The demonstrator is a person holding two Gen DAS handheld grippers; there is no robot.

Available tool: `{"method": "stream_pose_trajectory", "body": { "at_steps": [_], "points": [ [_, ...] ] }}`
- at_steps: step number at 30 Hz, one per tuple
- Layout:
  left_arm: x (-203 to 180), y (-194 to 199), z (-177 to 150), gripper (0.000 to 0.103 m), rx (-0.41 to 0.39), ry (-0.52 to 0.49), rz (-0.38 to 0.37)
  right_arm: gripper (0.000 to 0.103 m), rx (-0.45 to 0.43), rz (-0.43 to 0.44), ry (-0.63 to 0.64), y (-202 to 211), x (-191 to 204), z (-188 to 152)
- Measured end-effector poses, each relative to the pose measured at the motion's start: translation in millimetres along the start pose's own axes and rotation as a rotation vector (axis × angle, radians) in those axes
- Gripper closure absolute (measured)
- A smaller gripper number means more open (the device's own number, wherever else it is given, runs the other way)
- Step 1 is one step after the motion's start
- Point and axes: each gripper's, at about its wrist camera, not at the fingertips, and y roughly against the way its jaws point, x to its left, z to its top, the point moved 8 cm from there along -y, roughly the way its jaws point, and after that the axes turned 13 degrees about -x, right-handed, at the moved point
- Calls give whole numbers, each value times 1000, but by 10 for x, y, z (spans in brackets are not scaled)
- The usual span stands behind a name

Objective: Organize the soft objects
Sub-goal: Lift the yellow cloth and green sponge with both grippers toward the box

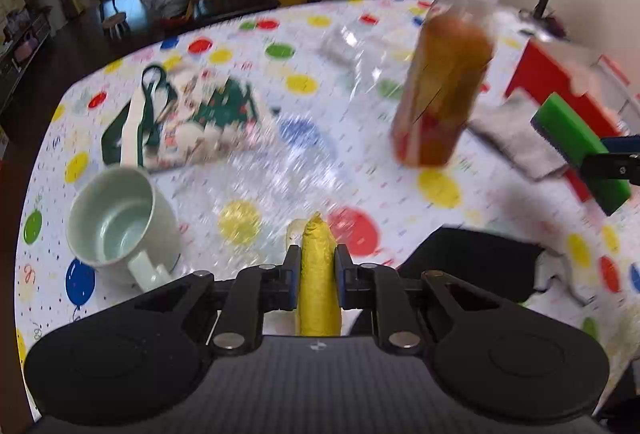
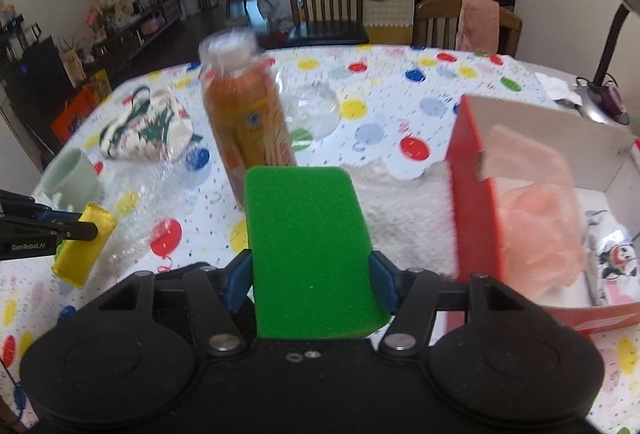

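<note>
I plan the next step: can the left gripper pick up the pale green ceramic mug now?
Probably not: the left gripper is shut on a yellow cloth pad, so its jaws are occupied, though the pale green ceramic mug stands unobstructed nearby.

Green sponge [image 2: 308, 254], yellow cloth [image 1: 318, 274], balloon-print tablecloth [image 1: 440, 190]

Left tongs [image 1: 317, 266] at the lower centre of the frame clamp a yellow cloth [image 1: 318, 282]; right tongs [image 2: 310, 274] grip a green sponge [image 2: 308, 254].
</note>
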Motion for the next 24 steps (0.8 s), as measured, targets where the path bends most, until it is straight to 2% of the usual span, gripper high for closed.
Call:
{"method": "stream_pose_trajectory", "body": {
  "at_steps": [5, 10, 24],
  "points": [
    [-323, 169, 316, 87, -44, 22, -48, 43, -49, -3, 11, 258, -205, 216],
    [-844, 202, 633, 87, -86, -12, -105, 42, -90, -22, 14, 402, -542, 425],
    [-2340, -123, 1293, 87, -123, -79, -252, 42, -119, -136, 1, 569, -1824, 549]
  ]
}}
